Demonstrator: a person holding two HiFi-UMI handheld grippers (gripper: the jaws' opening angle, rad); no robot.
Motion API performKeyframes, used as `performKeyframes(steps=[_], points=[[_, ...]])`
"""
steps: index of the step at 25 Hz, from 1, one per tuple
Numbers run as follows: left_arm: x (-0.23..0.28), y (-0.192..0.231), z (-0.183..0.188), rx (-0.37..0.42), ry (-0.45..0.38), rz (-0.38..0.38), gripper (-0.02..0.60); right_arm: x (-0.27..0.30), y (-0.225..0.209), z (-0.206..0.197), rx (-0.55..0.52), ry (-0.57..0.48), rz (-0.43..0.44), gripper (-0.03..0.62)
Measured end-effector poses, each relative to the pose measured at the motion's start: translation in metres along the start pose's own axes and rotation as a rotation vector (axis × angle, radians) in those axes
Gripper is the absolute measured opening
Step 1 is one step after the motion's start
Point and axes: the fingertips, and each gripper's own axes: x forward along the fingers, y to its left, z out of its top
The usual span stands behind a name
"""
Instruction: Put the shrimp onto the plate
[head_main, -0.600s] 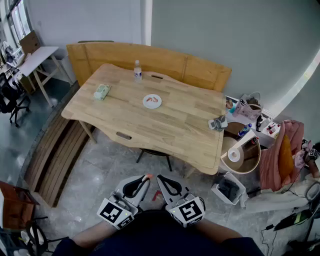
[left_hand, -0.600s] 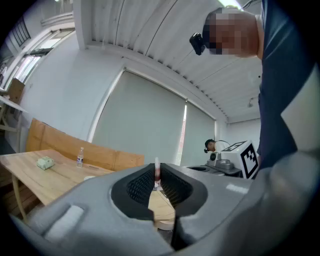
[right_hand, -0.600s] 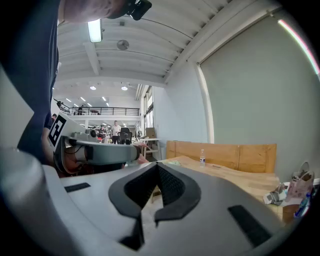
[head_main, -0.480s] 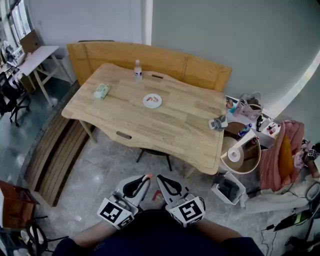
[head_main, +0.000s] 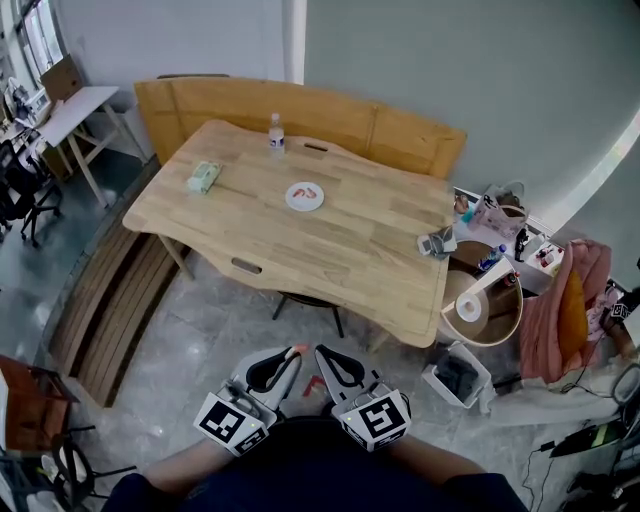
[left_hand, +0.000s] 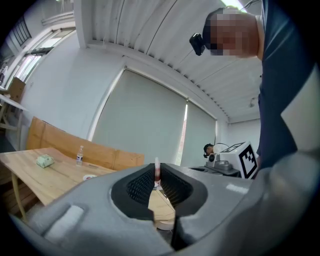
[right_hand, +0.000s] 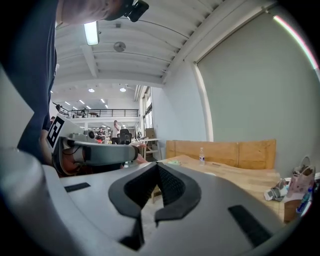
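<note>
Well apart from plate (head_main: 289, 198), left tool (head_main: 291, 358) pinching shrimp (left_hand: 157, 171), right tool (right_hand: 158, 169) closed

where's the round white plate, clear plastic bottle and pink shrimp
round white plate (head_main: 313, 205): head view, bare rim
clear plastic bottle (head_main: 275, 140): head view, body
pink shrimp (left_hand: 157, 169): left gripper view, exposed tip

No legible text anywhere.

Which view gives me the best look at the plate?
Head view: the plate shows whole from above, with red bits on it. Left gripper view catches only a tiny edge-on sliver; right gripper view, a faint pale streak.
</note>
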Motion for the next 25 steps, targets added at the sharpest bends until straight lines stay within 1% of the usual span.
performKeyframes(steps=[5, 11, 18, 23, 25], points=[[0.006, -0.003, 0.001, 0.008, -0.002, 0.013, 0.038, -0.005, -0.010, 0.000, 0.008, -0.001, -0.001, 0.009], [0.023, -0.011, -0.003, 0.007, -0.002, 0.053, 0.038, -0.011, -0.030, 0.001, 0.001, -0.021, 0.037, 0.009], [0.040, -0.017, -0.009, 0.004, -0.008, 0.093, 0.038, -0.015, -0.050, -0.007, 0.010, -0.016, 0.072, 0.009], [0.049, -0.012, -0.013, -0.005, -0.004, 0.104, 0.038, -0.008, -0.063, -0.010, 0.028, -0.005, 0.073, 0.009], [0.052, -0.007, -0.014, -0.009, -0.004, 0.105, 0.038, -0.002, -0.068, -0.011, 0.019, -0.005, 0.076, 0.009]])
